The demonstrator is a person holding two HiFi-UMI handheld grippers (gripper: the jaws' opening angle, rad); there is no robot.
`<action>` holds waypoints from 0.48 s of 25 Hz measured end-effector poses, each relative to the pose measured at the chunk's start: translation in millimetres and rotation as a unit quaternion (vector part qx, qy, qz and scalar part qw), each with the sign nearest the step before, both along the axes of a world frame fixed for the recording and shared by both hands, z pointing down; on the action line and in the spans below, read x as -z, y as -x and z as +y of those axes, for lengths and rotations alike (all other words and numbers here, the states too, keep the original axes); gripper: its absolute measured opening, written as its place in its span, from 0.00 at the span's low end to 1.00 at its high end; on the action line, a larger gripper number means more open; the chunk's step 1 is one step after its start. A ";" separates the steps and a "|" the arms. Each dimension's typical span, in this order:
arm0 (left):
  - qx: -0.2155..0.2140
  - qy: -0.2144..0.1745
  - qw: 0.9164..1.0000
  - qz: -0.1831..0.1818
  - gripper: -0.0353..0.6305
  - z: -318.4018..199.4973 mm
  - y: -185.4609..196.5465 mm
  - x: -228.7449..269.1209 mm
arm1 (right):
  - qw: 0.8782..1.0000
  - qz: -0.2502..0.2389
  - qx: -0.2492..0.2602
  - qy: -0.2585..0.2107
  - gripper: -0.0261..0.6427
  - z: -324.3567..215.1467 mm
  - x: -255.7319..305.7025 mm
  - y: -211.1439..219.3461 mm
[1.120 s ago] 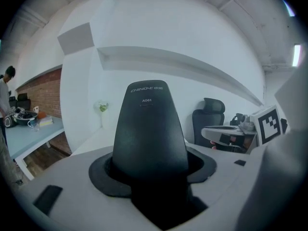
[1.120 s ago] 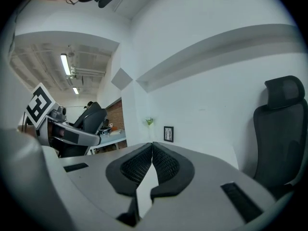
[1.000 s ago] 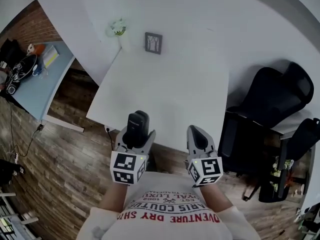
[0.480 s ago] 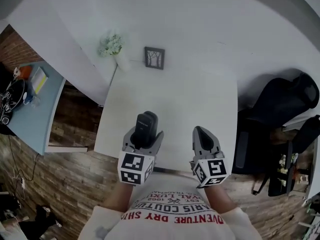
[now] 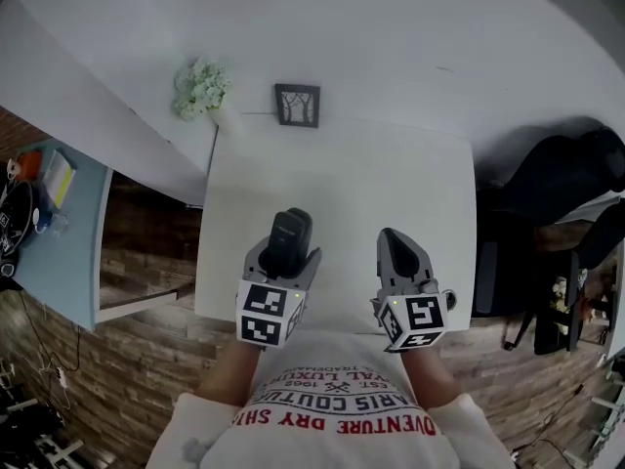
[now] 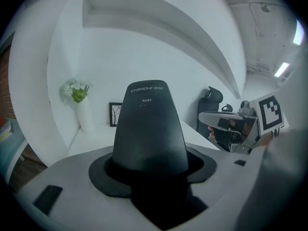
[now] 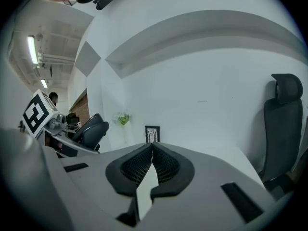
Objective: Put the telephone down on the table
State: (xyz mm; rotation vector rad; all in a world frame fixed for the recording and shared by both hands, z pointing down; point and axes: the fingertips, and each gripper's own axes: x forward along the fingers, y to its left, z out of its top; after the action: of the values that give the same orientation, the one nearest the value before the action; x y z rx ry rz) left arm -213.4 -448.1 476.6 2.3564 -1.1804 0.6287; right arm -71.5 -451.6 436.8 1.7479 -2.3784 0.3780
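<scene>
A black telephone handset [image 5: 289, 242] [image 6: 150, 129] stands upright between the jaws of my left gripper [image 5: 283, 267] [image 6: 150, 172], which is shut on it. It is held above the near edge of the white table [image 5: 342, 193]. My right gripper [image 5: 395, 262] [image 7: 152, 160] hovers beside it on the right, shut with its pads touching and nothing between them. In the left gripper view the handset fills the middle and hides the table straight ahead.
At the table's far edge stand a small framed picture [image 5: 297, 105] [image 7: 152, 134] and a white vase of flowers [image 5: 203, 91] [image 6: 79, 105] against the white wall. Black office chairs [image 5: 566, 179] are to the right. A light blue desk [image 5: 49, 223] with clutter is to the left.
Both grippers and the handset have come forward over the table's near edge. The view has shifted so the table now lies straight ahead. The jaws have not changed.
</scene>
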 end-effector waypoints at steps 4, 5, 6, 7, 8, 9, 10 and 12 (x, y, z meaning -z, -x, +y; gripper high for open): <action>0.005 0.033 0.999 -0.008 0.49 -7.4 -1.8 -27.5 | 0.999 0.023 0.009 0.023 0.08 -8.1 -16.8 3.4; 0.008 0.043 0.999 -0.011 0.49 -8.2 -1.9 -35.0 | 0.999 0.022 0.012 0.031 0.08 -8.8 -21.3 4.1; 0.011 0.052 0.998 -0.014 0.49 -10.1 -2.9 -43.6 | 0.999 0.020 0.015 0.037 0.08 -10.4 -25.8 3.8; 0.014 0.061 0.998 -0.018 0.49 -13.2 -4.9 -53.7 | 0.999 0.020 0.017 0.042 0.08 -12.9 -30.2 2.3; 0.016 0.070 0.997 -0.022 0.49 -16.2 -7.9 -65.4 | 0.998 0.022 0.021 0.047 0.08 -15.5 -34.8 0.0; 0.017 0.082 0.996 -0.027 0.49 -17.9 -11.2 -78.2 | 0.998 0.026 0.025 0.052 0.08 -17.1 -39.9 -2.3; 0.018 0.095 0.995 -0.032 0.49 -17.9 -14.2 -91.3 | 0.997 0.032 0.030 0.058 0.08 -17.8 -45.7 -3.9; 0.017 0.120 0.992 -0.044 0.49 -17.1 -19.1 -113.9 | 0.996 0.039 0.039 0.072 0.08 -18.1 -59.2 -5.3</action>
State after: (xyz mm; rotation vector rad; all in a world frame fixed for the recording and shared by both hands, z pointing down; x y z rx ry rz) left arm -194.2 -465.2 590.5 2.1216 -1.1117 0.8220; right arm -66.3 -469.7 496.0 1.5729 -2.2962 0.4478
